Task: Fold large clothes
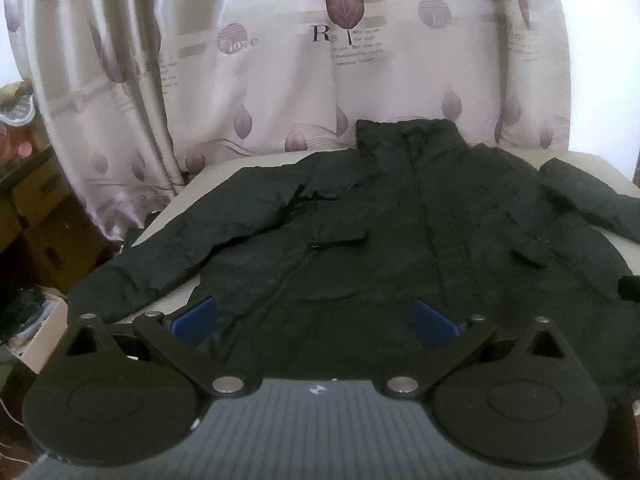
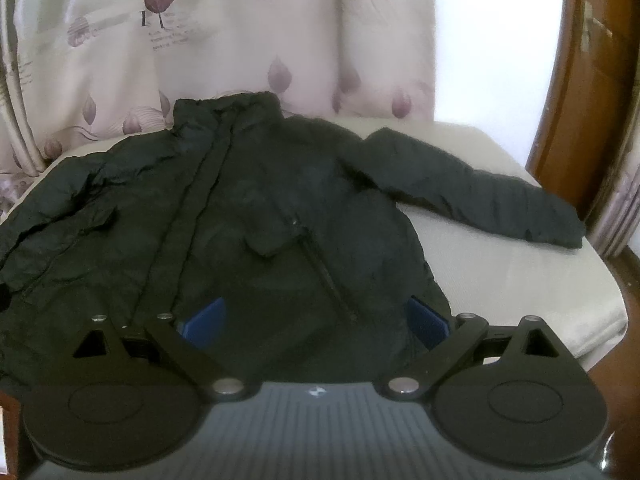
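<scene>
Jacket point(image 1: 400, 232), one only, black, lies face up and spread flat on your cream table point(image 1: 224, 172), collar toward the curtain point(image 1: 256, 80), both sleeves stretched outward. Your left gripper point(image 1: 316, 322) hangs over its hem with the jaws released, two blue pads point(image 1: 194, 320) wide apart and nothing between them. Your right gripper point(image 2: 314, 320) hangs likewise over the hem, jaws released. Printed on the curtain you can read "love" twice and a large "R"; the smaller lines are too blurred. Cardboard boxes point(image 1: 36, 208) stand at left, contents unclear.
</scene>
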A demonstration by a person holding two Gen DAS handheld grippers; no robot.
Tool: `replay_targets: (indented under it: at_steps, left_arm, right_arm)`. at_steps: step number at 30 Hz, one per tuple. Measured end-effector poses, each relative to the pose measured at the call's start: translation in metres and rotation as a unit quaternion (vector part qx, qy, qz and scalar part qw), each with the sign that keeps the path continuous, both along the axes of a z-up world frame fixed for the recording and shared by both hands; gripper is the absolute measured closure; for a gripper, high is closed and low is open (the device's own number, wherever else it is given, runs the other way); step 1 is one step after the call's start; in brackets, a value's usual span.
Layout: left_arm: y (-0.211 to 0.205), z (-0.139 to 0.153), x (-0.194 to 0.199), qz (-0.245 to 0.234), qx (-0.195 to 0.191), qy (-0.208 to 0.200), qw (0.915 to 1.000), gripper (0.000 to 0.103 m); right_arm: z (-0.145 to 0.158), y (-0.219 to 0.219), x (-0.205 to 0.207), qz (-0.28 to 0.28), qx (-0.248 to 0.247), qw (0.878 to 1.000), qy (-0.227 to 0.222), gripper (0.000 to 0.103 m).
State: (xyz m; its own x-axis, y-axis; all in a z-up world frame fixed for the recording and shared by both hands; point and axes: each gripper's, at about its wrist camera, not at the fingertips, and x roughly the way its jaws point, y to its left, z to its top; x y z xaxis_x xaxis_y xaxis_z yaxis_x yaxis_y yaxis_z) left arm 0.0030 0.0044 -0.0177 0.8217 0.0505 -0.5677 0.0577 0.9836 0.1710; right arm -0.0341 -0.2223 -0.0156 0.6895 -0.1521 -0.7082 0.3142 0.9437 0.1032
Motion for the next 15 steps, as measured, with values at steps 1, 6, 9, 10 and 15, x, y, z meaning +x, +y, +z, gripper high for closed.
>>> replay_targets:
  at_steps: [1,6,9,10,15]
  left_arm:
    - [-0.0012,0.0006,0.0004,0.001,0.001,0.000,1.0000,0.000]
    - [-0.0036,0.0021,0.0020,0.006,0.006,-0.002,1.0000,0.000]
    - [-0.0045,0.0022,0.0034,0.009,0.008,-0.002,0.9999,0.000]
    - [-0.0046,0.0022,0.0038,0.009,0.009,-0.001,0.9999,0.000]
    - [-0.0049,0.0023,0.0072,0.013,0.010,0.001,0.9999,0.000]
  right_arm:
    - [-0.0008,-0.0012,-0.0006,0.000,0.002,1.000,0.001,0.005]
    - [-0.0053,-0.0030,-0.0009,0.001,0.013,1.000,0.006,0.005]
    - [-0.0072,-0.0032,-0.0004,0.002,0.016,1.000,0.007,0.005]
    - [-0.0077,-0.0031,-0.0002,0.004,0.017,1.000,0.007,0.005]
    - [-0.0105,-0.0011,-0.0003,0.009,0.022,1.000,0.010,0.005]
